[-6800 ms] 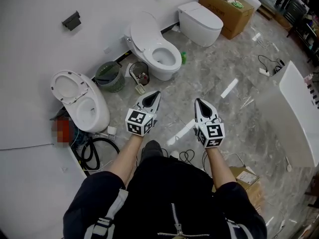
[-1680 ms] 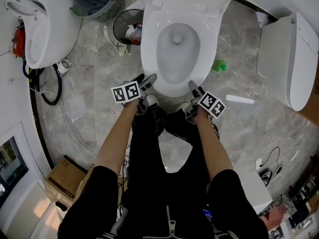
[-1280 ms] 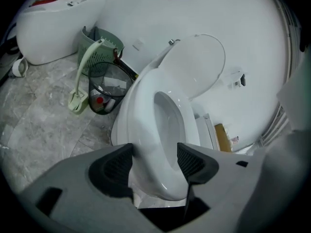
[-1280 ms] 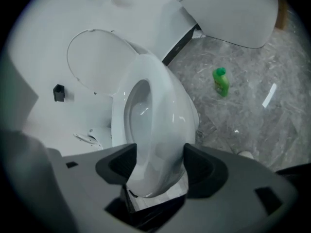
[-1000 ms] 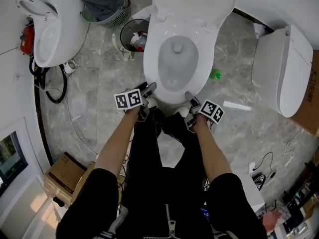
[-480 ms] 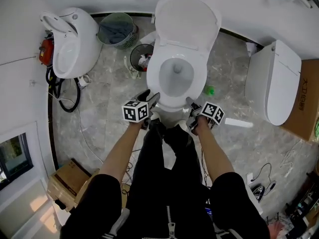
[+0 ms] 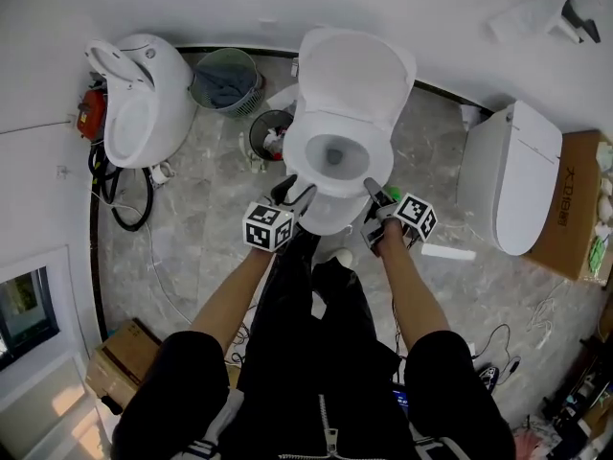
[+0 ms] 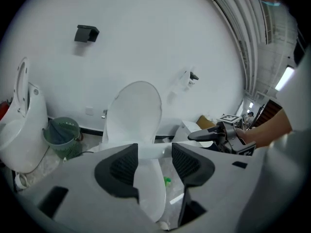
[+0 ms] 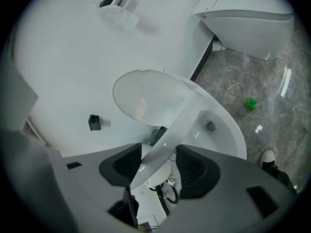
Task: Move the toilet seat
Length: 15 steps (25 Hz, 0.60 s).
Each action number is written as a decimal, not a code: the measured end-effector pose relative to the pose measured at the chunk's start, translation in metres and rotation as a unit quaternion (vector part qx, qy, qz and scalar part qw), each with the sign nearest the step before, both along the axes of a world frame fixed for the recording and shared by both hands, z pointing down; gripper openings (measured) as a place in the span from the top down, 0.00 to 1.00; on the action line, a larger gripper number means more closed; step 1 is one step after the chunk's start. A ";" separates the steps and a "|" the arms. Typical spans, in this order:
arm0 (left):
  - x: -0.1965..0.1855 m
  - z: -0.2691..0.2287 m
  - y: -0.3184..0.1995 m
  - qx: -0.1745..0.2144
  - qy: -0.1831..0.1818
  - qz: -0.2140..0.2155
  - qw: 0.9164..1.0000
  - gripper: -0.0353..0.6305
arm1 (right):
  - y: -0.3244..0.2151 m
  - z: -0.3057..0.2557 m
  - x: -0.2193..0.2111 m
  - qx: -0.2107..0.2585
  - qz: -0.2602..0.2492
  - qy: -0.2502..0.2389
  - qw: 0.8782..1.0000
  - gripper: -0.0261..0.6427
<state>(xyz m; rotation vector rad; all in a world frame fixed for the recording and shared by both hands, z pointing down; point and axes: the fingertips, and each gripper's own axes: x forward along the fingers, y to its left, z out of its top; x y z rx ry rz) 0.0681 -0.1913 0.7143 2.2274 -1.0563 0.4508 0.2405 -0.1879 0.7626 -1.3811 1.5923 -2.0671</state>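
At toilet (image 7: 328, 222) front | toilet seat (image 8: 150, 151) edge between fingers (image 8: 124, 166) | left gripper (image 7: 294, 192), right gripper (image 7: 375, 195) apparently clamping it

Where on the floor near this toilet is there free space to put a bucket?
Bare marble floor lies between the black cables and your left arm. Another patch lies between the middle toilet and the right toilet. Around the green basket and bin it is crowded.

Seen from above, my left gripper (image 7: 292, 194) and right gripper (image 7: 374, 190) hide the front rim of the toilet seat (image 7: 299, 156), a cardboard box (image 7: 567, 209) runs off the right edge, and what the bin (image 7: 255, 134) holds is too small to tell.
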 end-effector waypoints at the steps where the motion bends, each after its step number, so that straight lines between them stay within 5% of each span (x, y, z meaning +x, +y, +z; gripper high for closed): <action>1: 0.002 -0.008 -0.009 0.008 0.002 0.006 1.000 0.63 | -0.009 -0.007 0.002 0.004 0.017 -0.003 1.000 0.62; 15: 0.008 -0.053 -0.122 0.046 -0.005 0.064 0.997 0.72 | -0.157 -0.063 0.041 0.063 0.190 -0.039 0.979 0.63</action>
